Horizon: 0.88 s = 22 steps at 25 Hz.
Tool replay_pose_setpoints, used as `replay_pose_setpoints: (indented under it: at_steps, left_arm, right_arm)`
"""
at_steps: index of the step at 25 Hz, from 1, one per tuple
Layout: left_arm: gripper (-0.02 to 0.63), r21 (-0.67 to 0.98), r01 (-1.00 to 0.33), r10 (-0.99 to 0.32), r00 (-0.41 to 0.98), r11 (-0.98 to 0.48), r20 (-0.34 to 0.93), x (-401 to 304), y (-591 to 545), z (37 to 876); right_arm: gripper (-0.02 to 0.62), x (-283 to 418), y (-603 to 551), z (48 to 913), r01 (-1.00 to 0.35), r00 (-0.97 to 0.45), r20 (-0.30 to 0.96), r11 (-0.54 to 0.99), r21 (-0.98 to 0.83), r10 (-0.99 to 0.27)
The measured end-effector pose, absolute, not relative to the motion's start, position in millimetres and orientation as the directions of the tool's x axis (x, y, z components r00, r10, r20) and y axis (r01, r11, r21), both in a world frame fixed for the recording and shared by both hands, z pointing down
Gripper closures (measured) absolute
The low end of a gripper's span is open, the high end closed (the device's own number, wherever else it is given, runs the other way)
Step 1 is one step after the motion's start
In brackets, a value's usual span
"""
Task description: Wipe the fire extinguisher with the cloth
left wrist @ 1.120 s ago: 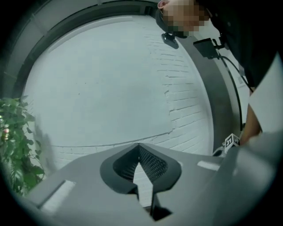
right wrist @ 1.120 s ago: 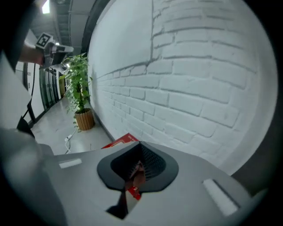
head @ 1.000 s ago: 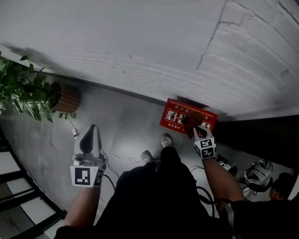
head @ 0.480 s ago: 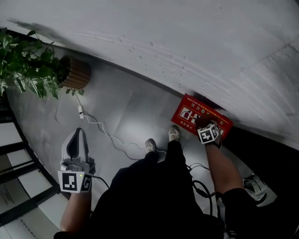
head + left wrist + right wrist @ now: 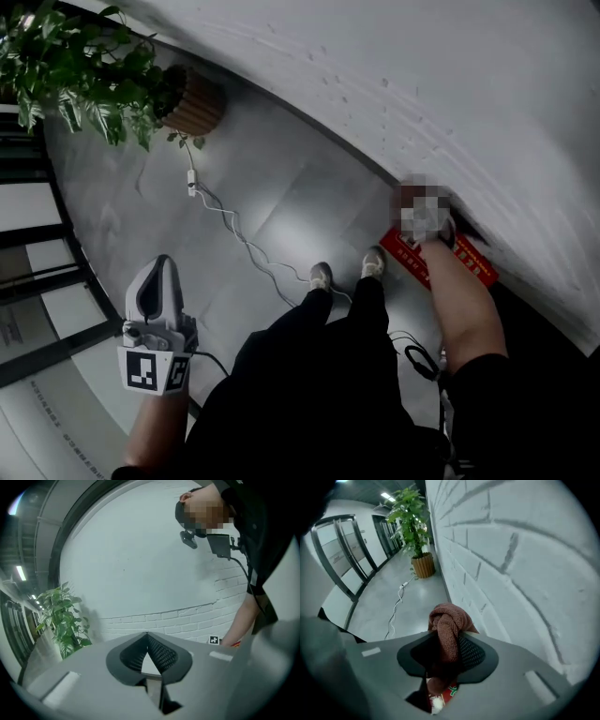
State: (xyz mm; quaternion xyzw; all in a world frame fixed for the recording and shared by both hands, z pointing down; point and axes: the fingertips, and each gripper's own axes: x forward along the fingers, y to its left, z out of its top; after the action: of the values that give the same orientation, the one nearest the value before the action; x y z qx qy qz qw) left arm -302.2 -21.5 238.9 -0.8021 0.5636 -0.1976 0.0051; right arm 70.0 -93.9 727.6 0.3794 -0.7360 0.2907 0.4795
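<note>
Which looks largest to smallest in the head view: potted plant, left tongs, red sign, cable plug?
1. potted plant
2. left tongs, though being close to the camera enlarges them
3. red sign, only partly visible
4. cable plug

You wear black short-sleeved clothing [image 5: 319, 394] and pale trainers [image 5: 321, 276]. A black cable [image 5: 422, 361] loops at your right hip. The left gripper [image 5: 160, 264] shell is grey.

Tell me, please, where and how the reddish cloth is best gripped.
Grip the cloth by its bunched middle, jaws either side of the twist, knotted end past the tips; that bulk probably resists slipping. The jaws of the right gripper are closing on it.
</note>
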Motion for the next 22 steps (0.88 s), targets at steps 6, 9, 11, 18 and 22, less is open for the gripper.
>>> replay_pose_setpoints:
  at_steps: [6,9,11,18,22]
  left_arm:
    - [0.607,-0.219,-0.909,-0.907,0.278,-0.355,0.316,-305,-26,240]
    - [0.607,-0.181,-0.904,-0.894,0.321,-0.388,0.312,-289,-37,246]
    - [0.607,-0.158,-0.897,-0.884,0.353,-0.413,0.307,-276,-46,247]
    - [0.607,-0.116,-0.849,-0.836,0.468,-0.515,0.287,-233,-70,250]
    - [0.607,-0.055,-0.861,-0.839,0.476,-0.505,0.263,-231,-76,249]
  right_arm:
    - [0.488,91,-59,741,-0.825,-0.262,0.947,0.553,-0.119,-0.187]
    - [0.488,124,-28,739,-0.856,-0.233,0.952,0.507,-0.104,-0.198]
    - [0.489,152,-6,737,-0.884,-0.213,0.955,0.458,-0.097,-0.209]
    - [0.492,265,83,728,-0.969,-0.072,0.976,0.246,-0.019,-0.207]
    - [0.492,314,154,723,-0.995,0.011,0.999,0.098,0.016,-0.045]
